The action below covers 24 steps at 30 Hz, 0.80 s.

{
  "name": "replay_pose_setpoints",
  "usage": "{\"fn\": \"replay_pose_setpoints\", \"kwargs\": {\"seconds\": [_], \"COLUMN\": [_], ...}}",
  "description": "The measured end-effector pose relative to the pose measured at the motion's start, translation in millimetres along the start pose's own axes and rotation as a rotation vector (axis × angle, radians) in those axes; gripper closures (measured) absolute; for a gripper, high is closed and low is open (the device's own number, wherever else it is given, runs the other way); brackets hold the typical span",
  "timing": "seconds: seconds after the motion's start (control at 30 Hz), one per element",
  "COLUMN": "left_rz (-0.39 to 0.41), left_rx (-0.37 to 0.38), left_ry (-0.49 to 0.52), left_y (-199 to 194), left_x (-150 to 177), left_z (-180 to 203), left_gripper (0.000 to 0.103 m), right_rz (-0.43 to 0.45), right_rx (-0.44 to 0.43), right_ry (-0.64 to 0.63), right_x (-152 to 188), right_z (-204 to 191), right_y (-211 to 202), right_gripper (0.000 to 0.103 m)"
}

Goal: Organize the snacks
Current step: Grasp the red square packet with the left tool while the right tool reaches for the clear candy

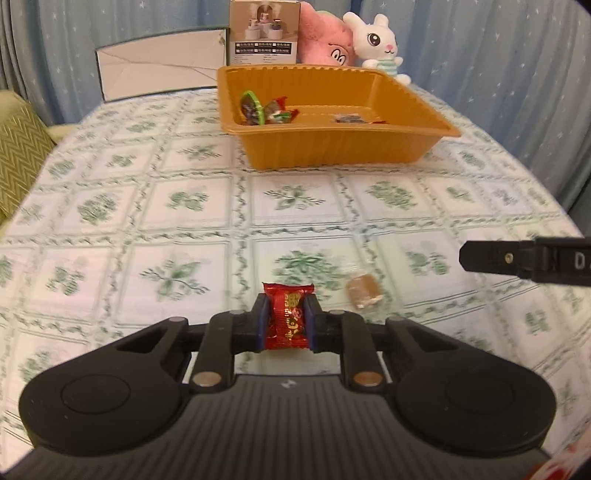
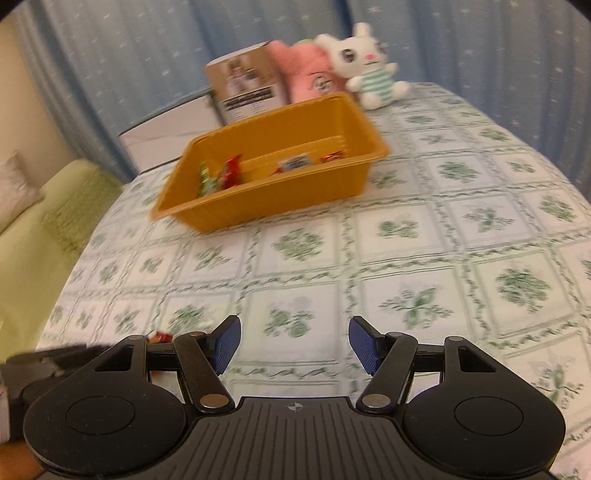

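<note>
The left gripper (image 1: 288,321) is clamped on a red candy (image 1: 288,320), pinned between its two blue pads above the near part of the tablecloth (image 1: 184,177); just right of it, a brown candy in a clear wrapper (image 1: 362,292) lies on the cloth. The orange tray (image 1: 332,147) stands at the far side, holding several wrapped snacks, with a cardboard box (image 1: 263,31), a pink plush (image 1: 323,37) and a white rabbit toy (image 1: 380,44) behind it. The right gripper (image 2: 294,345) is spread wide with nothing between its fingers, above bare cloth on the near right.
</note>
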<state>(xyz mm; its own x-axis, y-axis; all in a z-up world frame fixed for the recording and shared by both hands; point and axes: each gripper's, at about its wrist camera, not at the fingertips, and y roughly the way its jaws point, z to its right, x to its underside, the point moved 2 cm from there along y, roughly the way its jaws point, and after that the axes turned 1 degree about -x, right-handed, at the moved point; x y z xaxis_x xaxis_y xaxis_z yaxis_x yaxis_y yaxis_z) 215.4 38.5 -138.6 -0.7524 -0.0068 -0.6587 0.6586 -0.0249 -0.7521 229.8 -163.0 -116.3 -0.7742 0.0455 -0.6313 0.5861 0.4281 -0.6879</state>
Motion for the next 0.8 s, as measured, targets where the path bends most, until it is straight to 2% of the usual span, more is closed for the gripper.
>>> {"fn": "replay_pose_setpoints", "kwargs": {"seconds": [0.13, 0.3, 0.63, 0.67, 0.7, 0.73, 0.8], "left_rz": [0.001, -0.001, 0.058, 0.064, 0.068, 0.071, 0.073], "left_rx": [0.012, 0.027, -0.032, -0.038, -0.042, -0.046, -0.05], "left_ry": [0.004, -0.001, -0.113, -0.122, -0.129, -0.137, -0.151], "left_y": [1.7, 2.9, -24.4, -26.2, -27.4, -28.4, -28.4], "left_x": [2.3, 3.6, -13.3, -14.4, -14.9, -15.1, -14.7], "left_z": [-1.8, -4.0, -39.8, -43.0, -45.5, -47.9, -51.7], "left_gripper": [0.085, 0.084, 0.085, 0.085, 0.085, 0.085, 0.085], "right_rz": [-0.02, -0.029, -0.032, -0.037, -0.041, -0.047, -0.052], "right_rx": [-0.013, -0.017, -0.047, -0.052, -0.056, -0.058, -0.059], "right_ry": [-0.061, -0.069, -0.147, -0.157, -0.167, -0.176, -0.189], "right_x": [5.8, 7.6, 14.5, 16.5, 18.3, 20.3, 23.7], "right_z": [-11.9, -17.4, -40.5, -44.4, -47.6, -51.1, -57.3], "right_y": [8.5, 16.0, 32.7, 36.4, 39.8, 43.7, 50.5], "right_gripper": [0.038, 0.038, 0.039, 0.041, 0.05, 0.054, 0.057]}}
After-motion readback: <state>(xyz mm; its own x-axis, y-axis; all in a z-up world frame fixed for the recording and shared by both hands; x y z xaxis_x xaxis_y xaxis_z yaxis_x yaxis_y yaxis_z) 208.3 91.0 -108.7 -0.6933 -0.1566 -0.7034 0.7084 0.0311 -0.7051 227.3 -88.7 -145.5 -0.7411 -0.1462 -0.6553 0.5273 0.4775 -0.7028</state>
